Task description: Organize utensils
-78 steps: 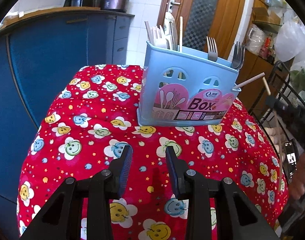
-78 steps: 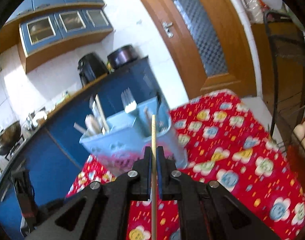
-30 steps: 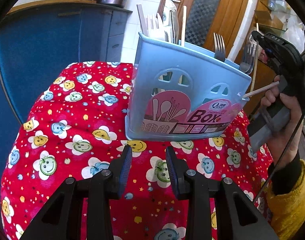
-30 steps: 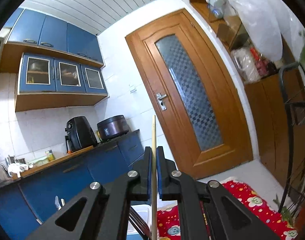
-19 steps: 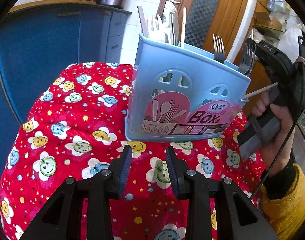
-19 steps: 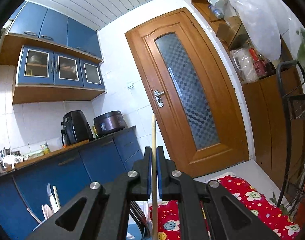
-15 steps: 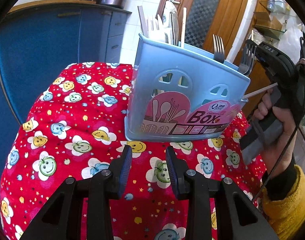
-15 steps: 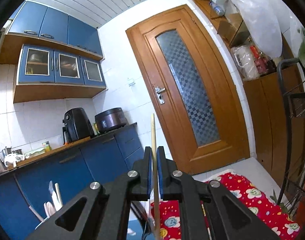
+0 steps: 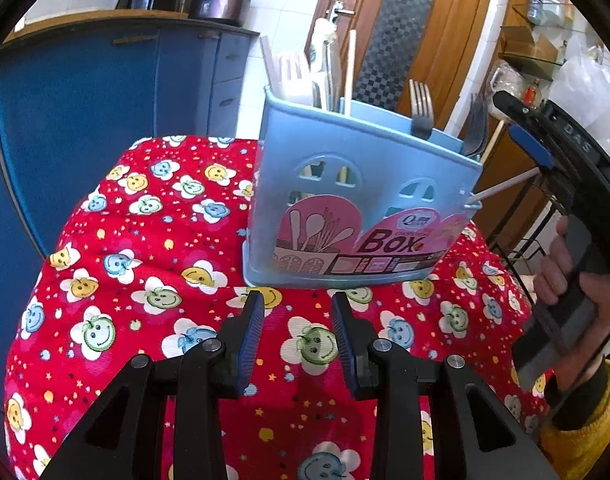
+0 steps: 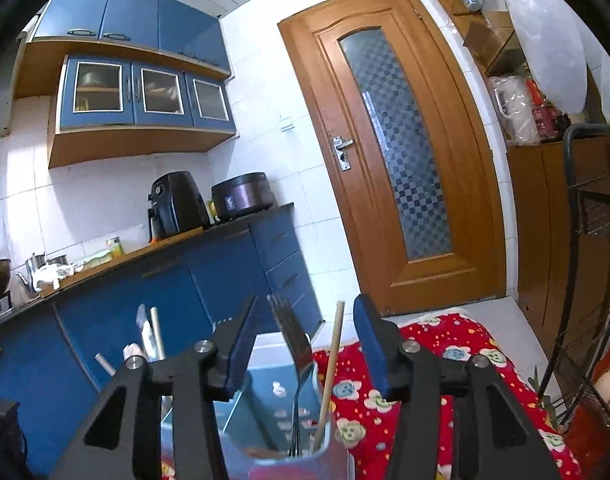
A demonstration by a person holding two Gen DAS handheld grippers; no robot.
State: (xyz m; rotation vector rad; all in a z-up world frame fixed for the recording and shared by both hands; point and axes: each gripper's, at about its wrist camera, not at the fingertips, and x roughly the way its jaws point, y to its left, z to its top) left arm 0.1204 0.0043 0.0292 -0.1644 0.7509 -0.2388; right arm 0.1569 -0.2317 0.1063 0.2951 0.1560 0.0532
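Observation:
A light blue utensil box point(image 9: 357, 212) with a pink label stands on the red flowered cloth point(image 9: 145, 264). It holds forks point(image 9: 419, 100), chopsticks and white spoons. My left gripper point(image 9: 297, 320) is open and empty, low over the cloth just in front of the box. My right gripper point(image 10: 305, 320) is open, right above the box's end compartment point(image 10: 281, 400). A wooden chopstick point(image 10: 331, 368) stands loose in that compartment beside a fork point(image 10: 291, 340), between my open jaws. In the left wrist view the right gripper point(image 9: 533, 148) sits at the box's right end.
A blue kitchen counter point(image 9: 85, 92) with an air fryer point(image 10: 177, 204) and a rice cooker point(image 10: 243, 194) stands behind the table. A wooden door point(image 10: 401, 152) is at the back. A black wire rack point(image 10: 593, 280) stands on the right.
My right gripper has opened and let go of the chopstick, which now leans in the box's end compartment. The right gripper tilted down toward the box. The left gripper has stayed still.

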